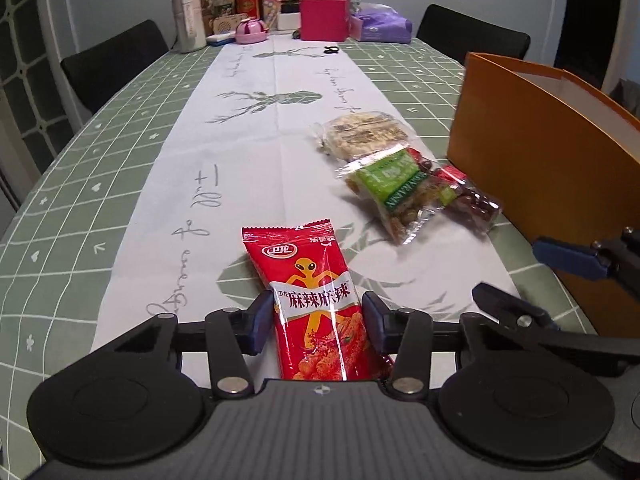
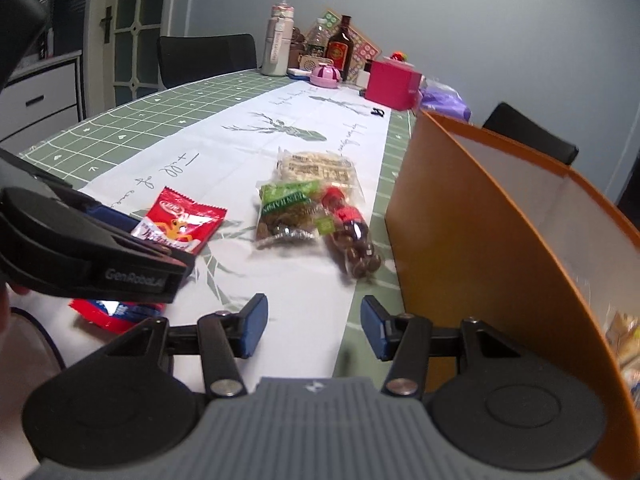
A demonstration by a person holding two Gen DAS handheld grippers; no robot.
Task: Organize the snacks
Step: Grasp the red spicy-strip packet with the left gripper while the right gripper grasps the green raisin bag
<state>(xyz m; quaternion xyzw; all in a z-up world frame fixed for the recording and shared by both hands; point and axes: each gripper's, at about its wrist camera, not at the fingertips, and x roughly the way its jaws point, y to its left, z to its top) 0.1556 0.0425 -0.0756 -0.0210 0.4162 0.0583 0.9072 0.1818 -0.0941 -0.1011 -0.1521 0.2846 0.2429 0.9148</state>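
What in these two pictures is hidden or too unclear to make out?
- Orange box contents: right wrist view, wall hides them; blurred wrappers at the edge.
- Red snack packet lower end: left wrist view, left gripper body covers it.
- Bottle labels at the far end: too small to read.

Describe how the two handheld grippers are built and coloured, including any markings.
Both match: the left gripper and right gripper have black linkage arms with silver rivets, blue finger pads, round black discs either side, and a ribbed grey body bearing a small white emblem. The left one's side reads "GenRobot.AI" in the right wrist view.
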